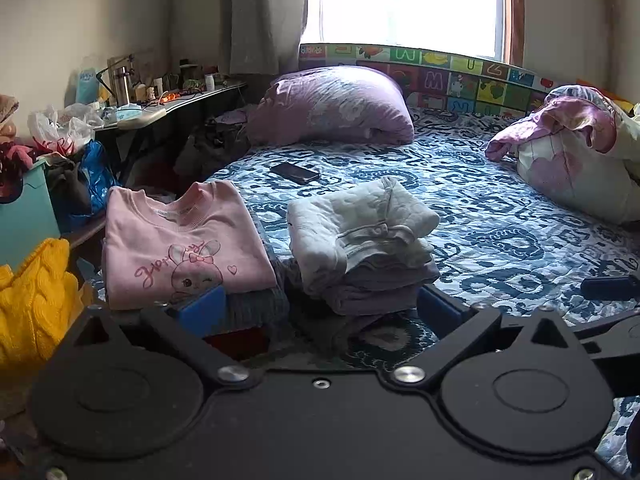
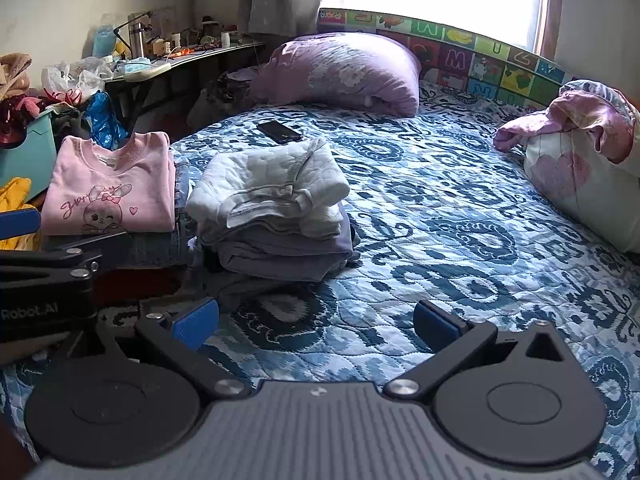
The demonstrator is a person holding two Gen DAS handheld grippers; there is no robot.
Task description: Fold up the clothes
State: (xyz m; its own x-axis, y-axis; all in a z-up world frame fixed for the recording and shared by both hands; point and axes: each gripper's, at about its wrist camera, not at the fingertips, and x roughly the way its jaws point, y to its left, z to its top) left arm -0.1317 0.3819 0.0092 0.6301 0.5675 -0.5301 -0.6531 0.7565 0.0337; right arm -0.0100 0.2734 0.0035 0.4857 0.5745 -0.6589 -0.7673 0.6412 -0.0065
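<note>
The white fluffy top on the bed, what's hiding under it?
Under the white top lie folded purple clothes, stacked on the blue quilt. Only their edges show, so what they are can't be told.

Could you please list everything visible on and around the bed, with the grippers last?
pink sweatshirt: one, pink with a bunny print, folded on top of a pile at the bed's left edge
folded stack: one, pale green top over lilac layers, mid-bed beside the sweatshirt
phone: one, black, on the quilt behind the stack
quilt: one, blue and white, covering the bed
pillow: one, lilac, at the head
bedding bundle: one, pink and white, right side
yellow knit: one, far left
cluttered desk: one, back left
left hand-held gripper: open, empty
right hand-held gripper: open, empty
</note>
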